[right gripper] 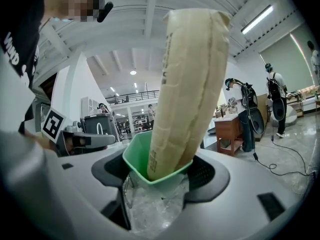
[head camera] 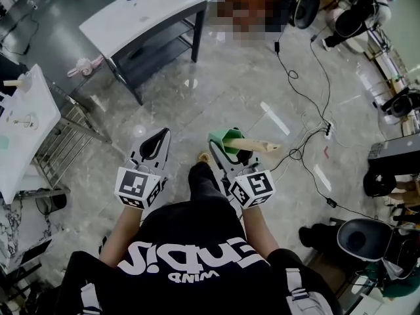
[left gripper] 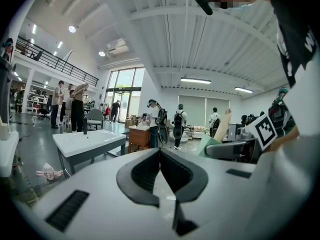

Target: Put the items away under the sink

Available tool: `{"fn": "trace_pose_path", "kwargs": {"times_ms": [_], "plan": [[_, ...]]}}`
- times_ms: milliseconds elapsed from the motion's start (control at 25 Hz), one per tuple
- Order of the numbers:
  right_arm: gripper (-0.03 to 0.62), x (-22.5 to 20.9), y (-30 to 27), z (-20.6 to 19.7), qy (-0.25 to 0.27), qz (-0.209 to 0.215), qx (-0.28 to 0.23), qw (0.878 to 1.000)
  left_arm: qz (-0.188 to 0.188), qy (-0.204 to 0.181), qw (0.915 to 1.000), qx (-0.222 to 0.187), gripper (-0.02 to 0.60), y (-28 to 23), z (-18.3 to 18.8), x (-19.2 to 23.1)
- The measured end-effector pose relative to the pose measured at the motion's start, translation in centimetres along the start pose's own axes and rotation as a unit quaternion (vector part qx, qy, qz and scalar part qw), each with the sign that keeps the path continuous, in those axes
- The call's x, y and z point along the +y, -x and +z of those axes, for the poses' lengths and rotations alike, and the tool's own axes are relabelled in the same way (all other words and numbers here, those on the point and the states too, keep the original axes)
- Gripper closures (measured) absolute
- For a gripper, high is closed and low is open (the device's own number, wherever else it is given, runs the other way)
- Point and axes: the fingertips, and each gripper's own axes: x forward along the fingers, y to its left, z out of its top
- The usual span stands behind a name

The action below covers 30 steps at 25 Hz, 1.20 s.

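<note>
Right gripper (head camera: 218, 155): jaws clamped on a green plastic cup (right gripper: 142, 156). The cup holds a tan paper package (right gripper: 187, 84), which projects beyond the jaw tips. Left gripper (left gripper: 160, 151): jaws pressed together, nothing between them. Both grippers are over the marble floor (head camera: 216, 90). The white sink stand (head camera: 141, 12) is at far left, well apart from them.

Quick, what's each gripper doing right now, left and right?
Left gripper: shut, nothing between its jaws.
Right gripper: shut on the green cup, which has a tan paper package standing in it.
</note>
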Motion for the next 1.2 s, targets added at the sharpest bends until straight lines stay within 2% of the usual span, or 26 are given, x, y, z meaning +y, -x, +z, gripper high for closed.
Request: {"fn": "trace_pose_path", "kwargs": {"times_ms": [280, 680, 920, 1200], "plan": [[0.261, -5.1, -5.7, 2.9, 0.007, 0.019, 0.006, 1.0, 0.014, 0.008, 0.9999, -0.001, 0.563, -7.0, 2.5, 3.4], [0.261, -12.0, -11.5, 6.2, 0.027, 0.066, 0.008, 0.997, 0.043, 0.018, 0.9989, -0.004, 0.561, -16.0, 4.7, 6.1], [0.261, -15.0, -13.3, 6.9, 0.034, 0.092, 0.006, 0.995, 0.061, 0.01, 0.9981, -0.008, 0.563, -19.2, 4.9, 7.0], [0.261, -17.9, -17.4, 6.6, 0.023, 0.102, 0.017, 0.994, 0.079, 0.011, 0.9968, 0.001, 0.562, -22.6, 5.0, 9.4]]}}
